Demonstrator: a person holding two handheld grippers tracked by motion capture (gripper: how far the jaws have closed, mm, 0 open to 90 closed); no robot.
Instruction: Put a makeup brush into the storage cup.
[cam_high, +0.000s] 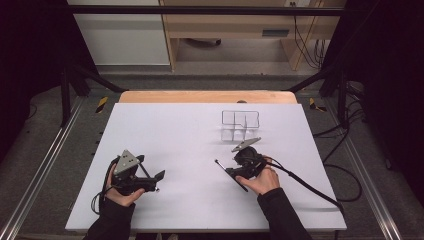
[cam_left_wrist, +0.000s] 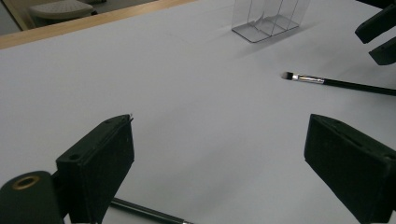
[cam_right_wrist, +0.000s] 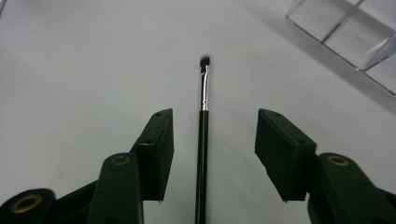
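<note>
In the right gripper view the brush (cam_right_wrist: 203, 140) runs out at the bottom edge, so its handle end is not seen, and the clear organizer (cam_right_wrist: 345, 32) is cut by the top and right edges. In the left gripper view the second thin brush (cam_left_wrist: 144, 212) is partly hidden behind the left tool (cam_left_wrist: 224, 172) and cut at the bottom.

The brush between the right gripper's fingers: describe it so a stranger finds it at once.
On the white table, look right, just in front of the clear organizer. The thin black brush lies flat between the right gripper's open fingers, marked by its silver ferrule and small dark tip.
</note>
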